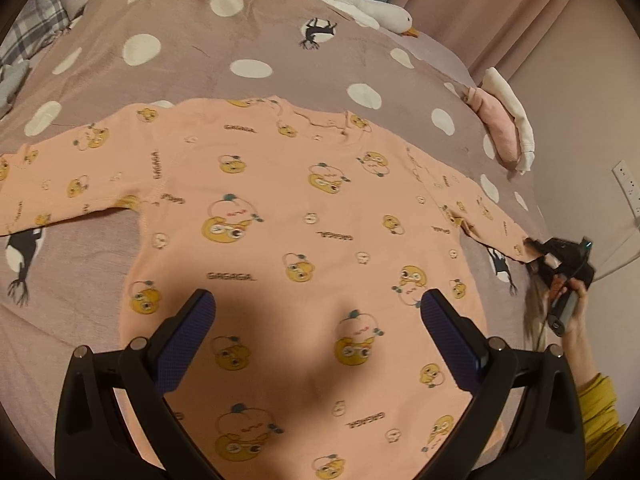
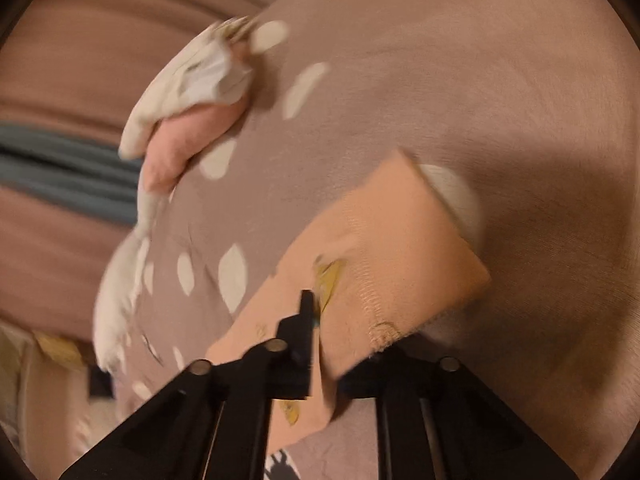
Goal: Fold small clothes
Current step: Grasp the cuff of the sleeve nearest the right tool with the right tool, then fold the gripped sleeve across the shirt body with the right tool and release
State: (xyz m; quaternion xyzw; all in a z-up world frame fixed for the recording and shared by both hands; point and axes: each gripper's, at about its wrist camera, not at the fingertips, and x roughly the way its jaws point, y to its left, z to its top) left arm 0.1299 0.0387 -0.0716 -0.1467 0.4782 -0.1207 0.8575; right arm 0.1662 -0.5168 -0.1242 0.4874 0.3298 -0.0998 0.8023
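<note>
My right claw (image 2: 316, 316) is clamped on the peach shirt's (image 1: 304, 216) sleeve cuff (image 2: 400, 248), shirt flat on the bed (image 1: 240, 40) mid-frame; left claw (image 1: 318, 312) hovers released. Next, I'd say, fold that sleeve inward.

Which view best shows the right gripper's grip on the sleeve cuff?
The right wrist view: the right gripper is shut on the sleeve cuff, seen close though blurred. The left wrist view shows that gripper only small at the frame's edge, at the end of the shirt's outstretched sleeve.
</note>
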